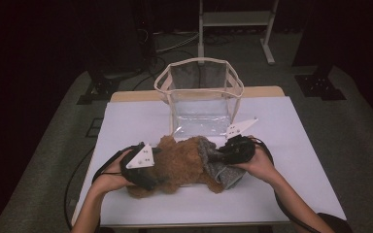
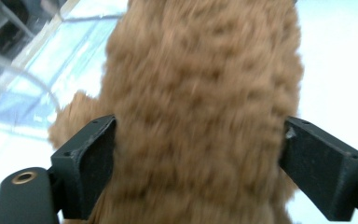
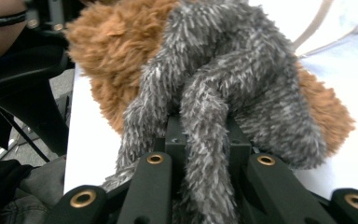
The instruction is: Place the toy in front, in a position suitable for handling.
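1. In the high view, a fluffy brown plush toy lies on the white table, in the lower middle of the frame, just in front of a clear plastic bag with beige trim.
2. A grey fuzzy cloth piece sits on the right end of the toy.
3. The left gripper is at the toy's left end, and the right gripper is at the grey piece. The high view does not let me see the jaws.
4. The left gripper view gives this detail: the two black jaws stand wide, one on each side of the brown plush toy, right against the fur. Whether they press on it, I cannot tell. The picture is blurred.
5. The right gripper view shows the jaws closed tight on a strand of the grey fuzzy cloth piece, which comes out between them. The brown fur is behind it, in the upper left.
6. This view also shows the left gripper as a dark shape at the left edge.
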Demonstrator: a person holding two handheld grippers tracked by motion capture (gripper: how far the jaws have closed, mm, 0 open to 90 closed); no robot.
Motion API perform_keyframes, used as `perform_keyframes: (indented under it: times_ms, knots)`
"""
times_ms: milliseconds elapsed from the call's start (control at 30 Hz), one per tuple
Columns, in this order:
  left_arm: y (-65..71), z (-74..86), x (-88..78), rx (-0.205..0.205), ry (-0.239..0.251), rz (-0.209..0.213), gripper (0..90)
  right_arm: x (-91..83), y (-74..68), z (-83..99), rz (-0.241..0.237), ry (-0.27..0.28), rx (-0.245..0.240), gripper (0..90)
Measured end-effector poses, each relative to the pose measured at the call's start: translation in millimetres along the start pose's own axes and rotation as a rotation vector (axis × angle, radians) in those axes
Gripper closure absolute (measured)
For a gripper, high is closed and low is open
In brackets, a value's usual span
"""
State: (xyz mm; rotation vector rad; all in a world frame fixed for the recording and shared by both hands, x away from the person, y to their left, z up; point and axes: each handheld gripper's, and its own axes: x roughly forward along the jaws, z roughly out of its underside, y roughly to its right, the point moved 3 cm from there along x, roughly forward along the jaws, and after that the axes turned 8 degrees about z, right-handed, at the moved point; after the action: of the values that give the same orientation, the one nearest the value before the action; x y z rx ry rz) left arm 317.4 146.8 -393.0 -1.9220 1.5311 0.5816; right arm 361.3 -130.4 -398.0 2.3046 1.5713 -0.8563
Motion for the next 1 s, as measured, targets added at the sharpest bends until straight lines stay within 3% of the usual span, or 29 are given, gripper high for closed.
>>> perform_keyframes:
  times_ms: [233, 600, 700, 767, 900, 1000]
  knots:
    - [1.7, -29.8, 17.3, 0.043, 0.002, 0.003, 8.7, -8.8, 5.1, 5.2, 0.008, 0.020, 0.020, 76.1]
    - [1.7, -54.6, 51.9, 0.097, -0.117, -0.041, 6.1, -4.6, 5.9, 9.2, -0.013, 0.024, 0.034, 76.3]
    - [1.7, -57.4, 56.1, 0.097, -0.138, -0.050, 23.4, 1.1, 5.0, 10.0, -0.013, 0.011, 0.025, 76.5]
    - [2.7, -59.5, 55.5, 0.101, -0.120, -0.057, 33.5, 2.4, 5.3, 11.1, -0.014, 0.007, 0.029, 76.7]
    - [3.2, -66.0, 52.1, 0.088, -0.066, -0.027, 38.8, -7.8, 3.8, 9.5, -0.033, 0.033, 0.045, 77.0]
    - [5.9, -74.6, 53.9, 0.097, -0.037, 0.003, 40.2, -21.3, -1.4, 6.5, -0.023, 0.037, 0.024, 77.0]
